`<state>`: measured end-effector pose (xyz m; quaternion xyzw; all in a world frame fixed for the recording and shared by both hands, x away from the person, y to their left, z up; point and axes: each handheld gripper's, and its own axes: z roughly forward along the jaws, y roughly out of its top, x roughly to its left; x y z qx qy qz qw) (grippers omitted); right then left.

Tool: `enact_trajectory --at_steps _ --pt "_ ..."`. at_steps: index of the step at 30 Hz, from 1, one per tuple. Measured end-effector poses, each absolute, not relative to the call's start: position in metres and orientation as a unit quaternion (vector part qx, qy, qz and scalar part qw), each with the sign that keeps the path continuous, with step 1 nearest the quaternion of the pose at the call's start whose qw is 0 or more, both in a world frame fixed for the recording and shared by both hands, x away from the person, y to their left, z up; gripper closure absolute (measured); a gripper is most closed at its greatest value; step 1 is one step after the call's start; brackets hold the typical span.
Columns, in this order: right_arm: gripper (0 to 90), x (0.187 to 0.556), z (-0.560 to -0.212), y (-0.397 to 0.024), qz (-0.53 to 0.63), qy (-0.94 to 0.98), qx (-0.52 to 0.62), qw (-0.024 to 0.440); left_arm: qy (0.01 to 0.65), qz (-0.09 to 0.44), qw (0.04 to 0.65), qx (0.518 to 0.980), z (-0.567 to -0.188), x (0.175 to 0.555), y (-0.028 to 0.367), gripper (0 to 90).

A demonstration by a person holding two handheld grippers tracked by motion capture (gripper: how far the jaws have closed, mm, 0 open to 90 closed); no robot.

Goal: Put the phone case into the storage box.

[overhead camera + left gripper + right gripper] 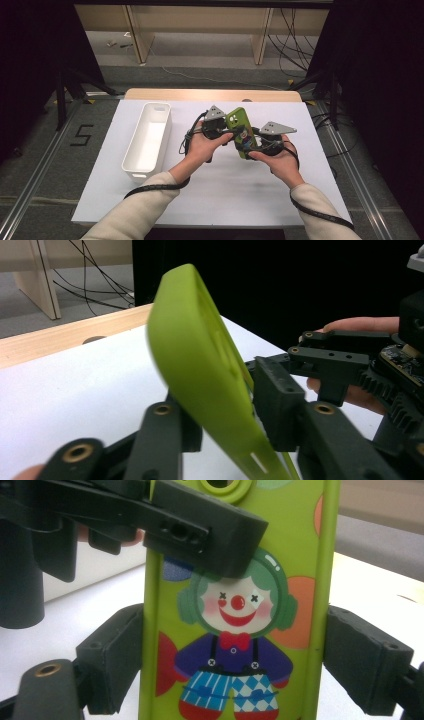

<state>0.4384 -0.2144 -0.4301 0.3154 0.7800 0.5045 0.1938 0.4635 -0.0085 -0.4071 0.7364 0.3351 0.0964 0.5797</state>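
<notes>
White bin (148,140) stands left of centre on the table (100,190). Left tool (223,131), centre frame, has its jaws pressed on the flat faces of the green phone case (241,131) (clown print on one face), held above the table. Right tool (256,145) clamps the case's side edges.

Phone case (241,131) between both hand-held grippers, right of the bin (148,140) on the table (225,195).

In my right tool's view, my left tool (200,525) hides the top of the phone case's (235,630) clown; the picture's edges cut off the case's ends.
</notes>
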Motion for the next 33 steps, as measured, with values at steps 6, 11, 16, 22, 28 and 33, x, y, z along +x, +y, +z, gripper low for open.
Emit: enact_trajectory --at_steps 6,11,16,22,28,33 --pt "16.3 0.4375 -0.4311 -0.2117 0.498 0.784 0.311 0.199 0.333 0.071 0.590 0.732 -0.4063 0.4617 -0.0110 79.9" --pt "16.3 0.4375 -0.4307 -0.2123 0.497 0.784 0.314 0.200 0.322 0.071 0.587 0.739 -0.4055 0.4608 -0.0132 82.7" --pt "15.6 0.4382 -0.4306 -0.2145 0.494 0.789 0.310 0.192 0.313 0.066 0.590 0.741 -0.4055 0.4609 -0.0129 82.8" --pt "14.9 0.4379 -0.4330 -0.2154 0.485 0.799 0.303 0.186 0.299 0.062 0.592 0.746 -0.4044 0.4606 -0.0112 82.8" --pt "13.9 0.4368 -0.4333 -0.2171 0.487 0.803 0.295 0.178 0.289 0.059 0.592 0.750 -0.4042 0.4587 -0.0080 82.8" --pt "14.0 0.4345 -0.4352 -0.2186 0.487 0.805 0.291 0.175 0.278 0.054 0.593 0.754 -0.4041 0.4551 -0.0042 82.7"
